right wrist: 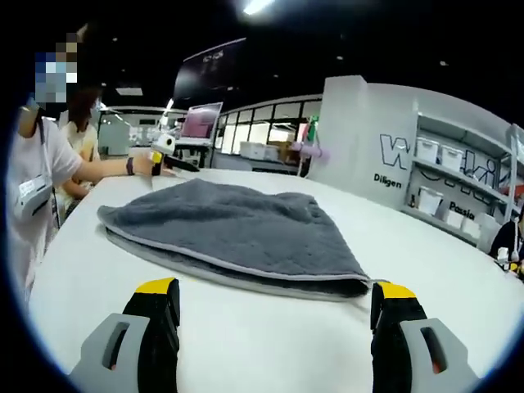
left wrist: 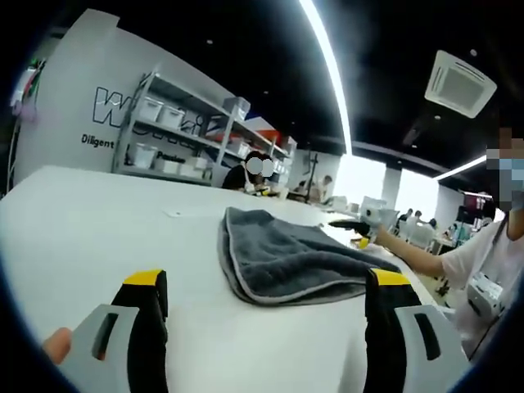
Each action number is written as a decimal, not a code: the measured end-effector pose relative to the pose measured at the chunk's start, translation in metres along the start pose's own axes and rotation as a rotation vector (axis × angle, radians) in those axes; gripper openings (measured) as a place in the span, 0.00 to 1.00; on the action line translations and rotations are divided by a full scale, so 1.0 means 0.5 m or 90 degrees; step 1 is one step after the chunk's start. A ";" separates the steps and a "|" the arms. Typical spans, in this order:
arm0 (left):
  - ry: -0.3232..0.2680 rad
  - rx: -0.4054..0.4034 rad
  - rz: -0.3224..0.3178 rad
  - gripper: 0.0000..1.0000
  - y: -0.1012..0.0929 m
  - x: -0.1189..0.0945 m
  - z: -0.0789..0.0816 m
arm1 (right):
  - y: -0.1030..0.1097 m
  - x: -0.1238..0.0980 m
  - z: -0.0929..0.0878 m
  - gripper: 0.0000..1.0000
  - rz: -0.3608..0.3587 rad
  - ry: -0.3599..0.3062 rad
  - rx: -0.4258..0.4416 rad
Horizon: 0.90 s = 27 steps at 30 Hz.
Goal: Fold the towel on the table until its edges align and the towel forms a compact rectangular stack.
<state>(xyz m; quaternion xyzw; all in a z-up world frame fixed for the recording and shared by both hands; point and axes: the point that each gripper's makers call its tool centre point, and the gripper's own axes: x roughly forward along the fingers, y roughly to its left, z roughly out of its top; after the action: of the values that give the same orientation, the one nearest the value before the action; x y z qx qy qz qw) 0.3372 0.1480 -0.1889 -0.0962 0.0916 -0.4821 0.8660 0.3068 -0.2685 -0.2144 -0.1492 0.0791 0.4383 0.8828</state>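
A grey towel (left wrist: 286,258) with a pale hem lies folded over on the white table (left wrist: 98,221), its layers not lined up. My left gripper (left wrist: 267,282) is open just short of the towel's near edge, with nothing between its yellow-tipped jaws. Beyond the towel, a hand holds the right gripper (left wrist: 360,223) over the far corner. In the right gripper view the towel (right wrist: 237,225) spreads across the table (right wrist: 246,344). My right gripper (right wrist: 276,291) is open just in front of its folded edge. The left gripper (right wrist: 160,154) appears small at the far left, held by a hand.
A person in a white shirt (left wrist: 483,278) stands at the table's side, arm stretched over it, and appears again as a person (right wrist: 33,180) in the other view. Shelves with white bins (left wrist: 180,131) stand behind, and a seated person (left wrist: 250,173) works at the far end.
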 end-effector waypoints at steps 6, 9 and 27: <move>0.003 0.004 0.001 0.99 -0.005 0.002 -0.003 | 0.072 0.008 0.023 0.93 0.029 -0.002 -0.048; 0.004 0.005 0.002 0.99 -0.005 0.002 -0.003 | 0.082 0.017 0.032 0.84 0.029 -0.005 -0.072; 0.007 0.007 0.001 0.99 -0.007 0.003 -0.004 | 0.087 0.053 0.055 0.36 -0.041 0.052 -0.288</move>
<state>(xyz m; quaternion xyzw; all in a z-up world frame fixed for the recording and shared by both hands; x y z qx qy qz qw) 0.3347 0.1447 -0.1901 -0.0886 0.0940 -0.4827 0.8662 0.2884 -0.2146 -0.2039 -0.3631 0.0096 0.4103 0.8365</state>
